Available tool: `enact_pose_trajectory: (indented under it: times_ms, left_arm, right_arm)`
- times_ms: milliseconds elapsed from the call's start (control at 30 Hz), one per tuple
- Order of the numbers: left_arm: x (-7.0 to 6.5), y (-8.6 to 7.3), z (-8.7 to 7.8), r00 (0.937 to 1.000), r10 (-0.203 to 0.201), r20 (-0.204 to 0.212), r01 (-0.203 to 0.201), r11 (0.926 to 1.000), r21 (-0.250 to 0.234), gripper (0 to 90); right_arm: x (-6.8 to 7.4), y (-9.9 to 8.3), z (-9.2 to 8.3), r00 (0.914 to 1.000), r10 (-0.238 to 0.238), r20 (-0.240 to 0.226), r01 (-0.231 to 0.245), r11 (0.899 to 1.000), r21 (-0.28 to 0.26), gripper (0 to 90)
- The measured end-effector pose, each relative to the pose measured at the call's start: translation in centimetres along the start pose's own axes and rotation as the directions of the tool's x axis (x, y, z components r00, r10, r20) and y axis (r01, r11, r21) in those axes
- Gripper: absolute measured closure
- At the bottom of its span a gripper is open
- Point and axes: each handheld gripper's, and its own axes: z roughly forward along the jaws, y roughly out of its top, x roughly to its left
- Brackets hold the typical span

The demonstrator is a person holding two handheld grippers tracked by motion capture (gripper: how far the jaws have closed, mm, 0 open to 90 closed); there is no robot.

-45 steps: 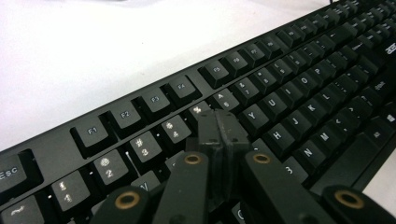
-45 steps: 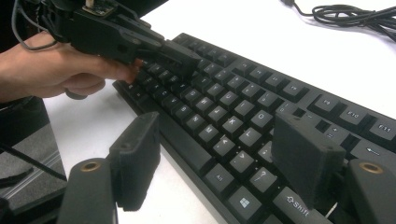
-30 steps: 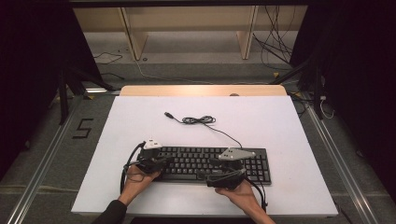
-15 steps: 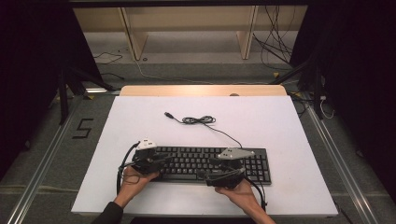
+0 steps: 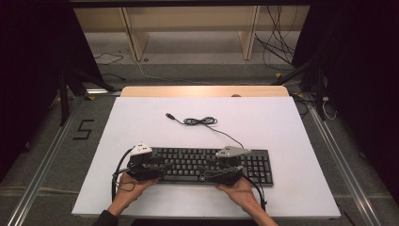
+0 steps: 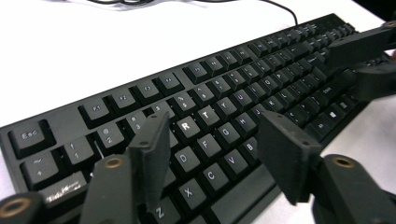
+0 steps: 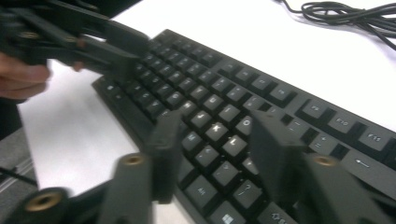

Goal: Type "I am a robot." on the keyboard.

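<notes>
The long keyboard [image 5: 207,165] lies sideways on the counter [image 5: 282,127] under both grippers, left gripper [image 6: 212,156] just opening, right gripper [image 7: 212,154] just closing, both holding nothing.

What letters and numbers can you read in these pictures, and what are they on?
"5": taped on the floor left of the table.
"Esc", "R", "T", "G", "B", "D", "C", "X", "Z", "2", "3": keys of the keyboard in the left gripper view.
"K", "L", "Alt": keys in the right gripper view.
A small white word on a key at the keyboard's left edge is too blurred; so are the far keys.
</notes>
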Motion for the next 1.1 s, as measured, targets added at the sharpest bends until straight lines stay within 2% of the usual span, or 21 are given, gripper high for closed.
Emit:
enact_pose_trajectory:
  times_ms: [200,467,1100]
  left_arm:
    - [-0.2,-0.5,-0.8,1.0000,-0.003,0.006,0.004,0.9997,-0.023,38.1]
    - [-0.7,-1.0,-1.5,0.9998,0.014,0.016,-0.013,0.9989,-0.044,34.2]
    - [-1.2,-2.1,-2.4,0.9995,0.020,0.025,-0.018,0.9970,-0.075,31.4]
  right_arm:
    - [-0.3,0.3,0.8,0.9999,0.004,0.012,-0.005,1.000,0.024,74.3]
    - [-0.6,0.7,1.6,0.9993,0.001,0.038,-0.003,0.999,0.047,89.1]
    - [-1.1,1.5,4.7,0.9944,-0.007,0.105,-0.004,0.994,0.109,90.0]
